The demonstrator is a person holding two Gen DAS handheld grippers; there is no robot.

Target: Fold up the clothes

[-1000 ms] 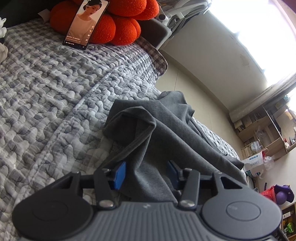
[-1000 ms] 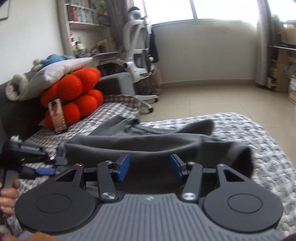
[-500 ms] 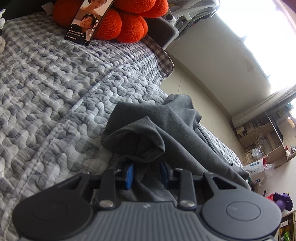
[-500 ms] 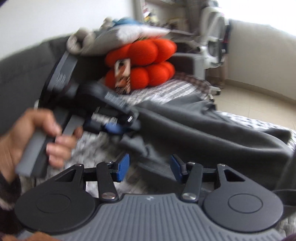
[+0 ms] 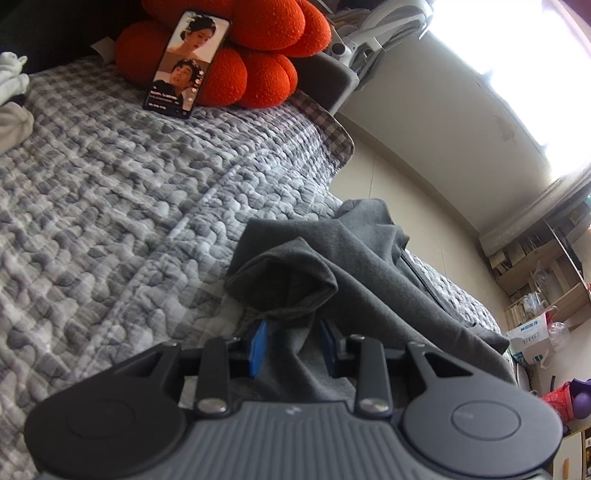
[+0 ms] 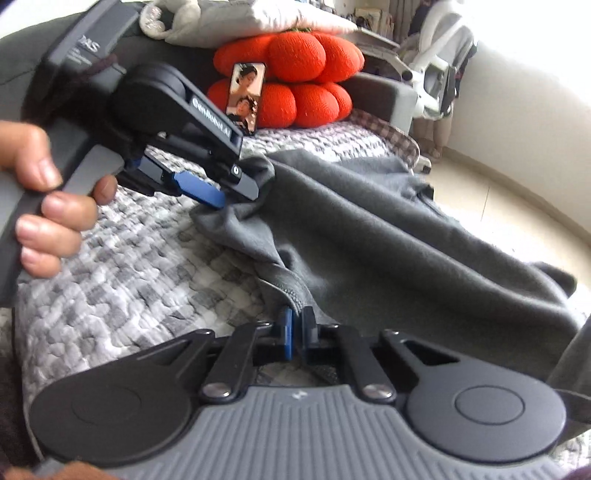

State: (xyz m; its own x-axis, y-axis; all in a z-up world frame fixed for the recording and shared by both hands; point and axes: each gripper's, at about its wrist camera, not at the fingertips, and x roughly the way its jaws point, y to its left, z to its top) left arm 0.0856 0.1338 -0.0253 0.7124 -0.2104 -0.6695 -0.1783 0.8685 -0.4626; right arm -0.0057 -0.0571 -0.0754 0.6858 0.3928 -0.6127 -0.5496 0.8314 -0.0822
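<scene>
A bed covered with a grey-and-white quilt [image 5: 122,221] fills most of both views. At its head, a stack of orange cushions [image 6: 306,74] is set, and a grey pillow [image 6: 258,20] is laid on top of the stack. A phone [image 5: 186,62] with a lit screen is propped upright against the cushions. A white office chair [image 6: 439,74] is seen beyond the bed, near the bright window wall.

A dark grey garment [image 6: 388,229] is spread across the quilt, with part of it draped toward the far edge of the bed. One end is bunched and raised above the quilt.

The left gripper [image 5: 293,347] is held in a hand [image 6: 44,206] at the left of the right wrist view. A bunched fold of the garment is clamped between its blue pads [image 5: 258,347], which are left partly apart by the thickness of the cloth.

The right gripper [image 6: 295,332] is closed almost fully on a stitched hem of the garment. Only a thin gap is left between its fingers [image 6: 285,332], and the hem is pinched there, just above the quilt.
</scene>
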